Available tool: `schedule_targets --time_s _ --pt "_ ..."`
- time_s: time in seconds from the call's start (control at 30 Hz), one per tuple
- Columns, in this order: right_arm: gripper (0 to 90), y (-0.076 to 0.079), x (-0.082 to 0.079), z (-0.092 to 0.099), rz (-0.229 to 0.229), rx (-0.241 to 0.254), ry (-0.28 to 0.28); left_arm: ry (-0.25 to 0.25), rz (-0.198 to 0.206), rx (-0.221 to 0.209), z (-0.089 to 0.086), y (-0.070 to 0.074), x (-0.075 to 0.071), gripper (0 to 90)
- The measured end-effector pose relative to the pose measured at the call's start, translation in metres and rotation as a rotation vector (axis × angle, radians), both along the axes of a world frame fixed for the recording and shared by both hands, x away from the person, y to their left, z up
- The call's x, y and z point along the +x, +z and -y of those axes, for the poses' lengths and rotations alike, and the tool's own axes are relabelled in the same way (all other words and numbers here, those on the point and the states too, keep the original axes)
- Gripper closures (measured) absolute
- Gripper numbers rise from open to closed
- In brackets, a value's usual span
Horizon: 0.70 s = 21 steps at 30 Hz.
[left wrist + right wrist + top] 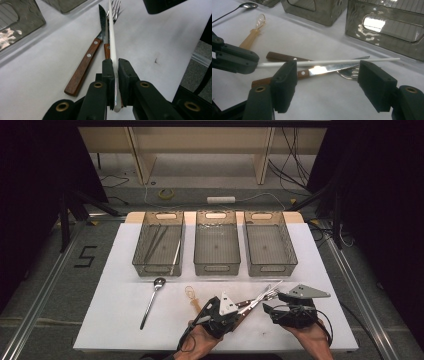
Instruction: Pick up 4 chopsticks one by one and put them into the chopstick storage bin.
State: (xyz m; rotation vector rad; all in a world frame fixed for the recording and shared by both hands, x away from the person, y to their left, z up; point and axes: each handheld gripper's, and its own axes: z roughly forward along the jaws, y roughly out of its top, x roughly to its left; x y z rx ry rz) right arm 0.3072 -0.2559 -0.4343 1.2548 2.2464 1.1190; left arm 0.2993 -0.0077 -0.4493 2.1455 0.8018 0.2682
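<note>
Item: white chopstick (111,37), clamped near its end by left tool (116,68), lying over two wood-handled knives (85,63) and a fork (349,73) on desk (115,310), front centre. Right tool (329,85) w/ jaws wide apart, holding nothing, just beside pile. Step, prob.: lifting stick for sorting; next needs clean lift off pile, then carry to left bin (159,244), which holds similar sticks.

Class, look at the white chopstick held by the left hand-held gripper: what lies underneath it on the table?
Under the white chopstick lie two wooden-handled knives and a fork, crossing on the white table. The second knife's handle is mostly covered by the stick and the left hand-held gripper.
</note>
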Motion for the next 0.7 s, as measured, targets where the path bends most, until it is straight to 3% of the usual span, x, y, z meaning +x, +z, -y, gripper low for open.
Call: schedule_targets --time_s 0.37,0.7 --pt "33.2 0.0 0.0 0.0 0.001 -0.002 0.001 -0.003 0.013 -0.049 -0.017 0.019 0.005 83.5" --pt "33.1 0.0 0.0 0.0 0.0 0.0 0.0 0.023 0.052 -0.105 -0.041 0.043 0.01 83.5"
